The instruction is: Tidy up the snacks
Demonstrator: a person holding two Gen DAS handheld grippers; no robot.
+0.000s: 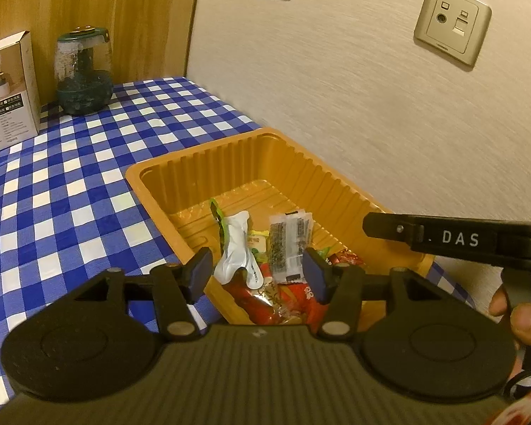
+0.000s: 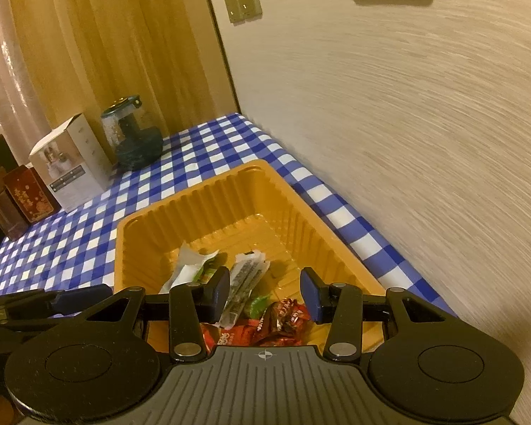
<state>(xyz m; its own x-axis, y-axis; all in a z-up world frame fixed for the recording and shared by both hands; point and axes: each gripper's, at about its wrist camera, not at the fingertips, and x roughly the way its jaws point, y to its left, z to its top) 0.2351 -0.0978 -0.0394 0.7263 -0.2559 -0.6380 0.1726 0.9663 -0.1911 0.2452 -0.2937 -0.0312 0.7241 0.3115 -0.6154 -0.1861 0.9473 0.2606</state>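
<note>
Snack packets (image 2: 251,304) lie in the orange ribbed tray (image 2: 209,209) at lower centre of both views. We tilt both tools down over it: the left gripper (image 1: 258,269) and right gripper (image 2: 265,288) stand part open, pads clear of the packets, nothing held. Our thumb (image 1: 527,322) shows at right.

We see a glossy ribbed plastic tray (image 2: 209,205) on smooth checked cloth (image 1: 70,184); beside the tray, a rough-textured wall (image 1: 336,106).
</note>
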